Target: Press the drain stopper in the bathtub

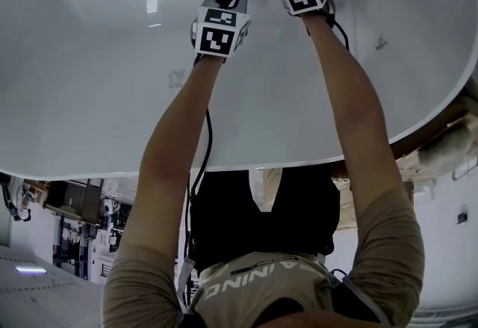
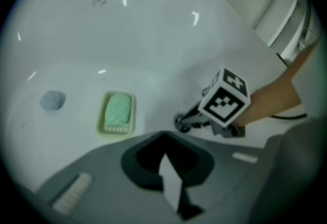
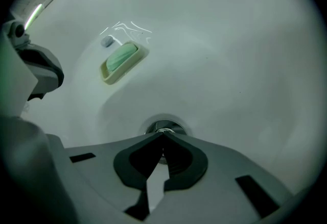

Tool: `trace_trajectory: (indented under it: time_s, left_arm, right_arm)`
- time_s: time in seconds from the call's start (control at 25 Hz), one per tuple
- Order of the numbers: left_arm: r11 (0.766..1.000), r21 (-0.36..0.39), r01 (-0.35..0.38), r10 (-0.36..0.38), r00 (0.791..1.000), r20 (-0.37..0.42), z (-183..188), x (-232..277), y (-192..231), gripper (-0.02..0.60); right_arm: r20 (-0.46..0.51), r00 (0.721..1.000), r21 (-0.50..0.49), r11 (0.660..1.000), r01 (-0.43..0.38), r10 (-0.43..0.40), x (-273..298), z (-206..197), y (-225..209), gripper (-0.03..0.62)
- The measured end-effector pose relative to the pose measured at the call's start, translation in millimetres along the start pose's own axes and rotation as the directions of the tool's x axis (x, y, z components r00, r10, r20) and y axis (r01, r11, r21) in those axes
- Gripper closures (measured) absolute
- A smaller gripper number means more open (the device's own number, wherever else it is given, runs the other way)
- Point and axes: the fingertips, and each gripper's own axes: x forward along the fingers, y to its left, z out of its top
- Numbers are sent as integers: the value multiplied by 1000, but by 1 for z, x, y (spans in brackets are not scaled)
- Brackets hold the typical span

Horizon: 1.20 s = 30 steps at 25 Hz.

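With my right gripper (image 3: 162, 137) jaws together and tipped just over the drain stopper (image 3: 157, 127) in the bathtub (image 3: 240, 54) floor, I'd press straight down on its centre, left gripper (image 2: 163, 139), jaws likewise together, held clear

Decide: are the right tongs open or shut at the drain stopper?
Shut: in the right gripper view the right tongs meet tip to tip, nothing between them, over the round chrome drain stopper.
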Motion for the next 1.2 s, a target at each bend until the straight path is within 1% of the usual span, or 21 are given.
trace_trajectory:
  time_s: [0.08, 0.16, 0.24, 0.36, 0.48, 0.52, 0.56, 0.64, 0.68, 0.72, 0.8, 0.88, 1.04, 1.2]
  left_arm:
    - [1000, 7, 13, -13, 1000, -4, 2, 1, -2, 580]
    - [1000, 14, 25, -25, 1000, -6, 3, 4, -6, 580]
    - [999, 17, 30, -30, 1000, -6, 3, 8, -8, 580]
    - [999, 19, 40, -40, 999, 5, 8, 10, -13, 578]
    - [999, 27, 39, -39, 999, 16, 11, 9, -13, 580]
    - [999, 28, 36, -37, 999, 17, 11, 9, -12, 580]
    - [999, 30, 34, -35, 999, 18, 12, 9, -11, 580]
    - [999, 39, 33, -33, 999, 16, 14, 8, -11, 580]
    - [999, 45, 31, -31, 999, 13, 14, 6, -11, 580]
    - [999, 47, 27, -27, 1000, 8, 13, 3, -11, 580]
    - [999, 39, 21, -21, 1000, 2, 13, -4, -11, 580]
    - [999, 35, 25, -25, 1000, 2, 17, -12, -15, 580]
    - [998, 55, 28, -28, 1000, -1, 24, -32, -24, 580]
    - [999, 45, 14, -15, 1000, 8, 37, -60, -34, 580]
  right_arm:
    - [-9, 1000, 23, 1000, -6, 6, -1, 1, 0, 583]
    - [-1, 1000, -8, 1000, 8, -8, -1, 6, -1, 583]
    - [-14, 1000, -32, 999, 16, -17, 3, 5, -1, 583]
    - [-37, 999, -21, 1000, 4, -5, 5, 4, -2, 583]
    - [-21, 1000, -51, 999, 9, -10, 4, 4, 0, 583]
    - [-8, 1000, -41, 999, 11, -11, 3, 3, 1, 583]
    - [5, 1000, -8, 1000, 10, -10, 2, 2, -1, 583]
    - [19, 1000, 90, 996, 5, -7, -3, -4, -3, 583]
    - [23, 1000, 119, 993, 3, -5, -5, -6, -1, 583]
    - [31, 1000, 120, 993, 2, -6, -8, -5, 1, 585]
    - [52, 998, 88, 996, 13, -18, -15, 0, 5, 585]
    - [71, 997, 95, 995, 19, -26, -25, 2, 8, 585]
    - [69, 998, 170, 985, -21, 10, -49, -4, 26, 585]
    - [140, 990, 249, 968, -42, 7, -97, 9, 38, 585]
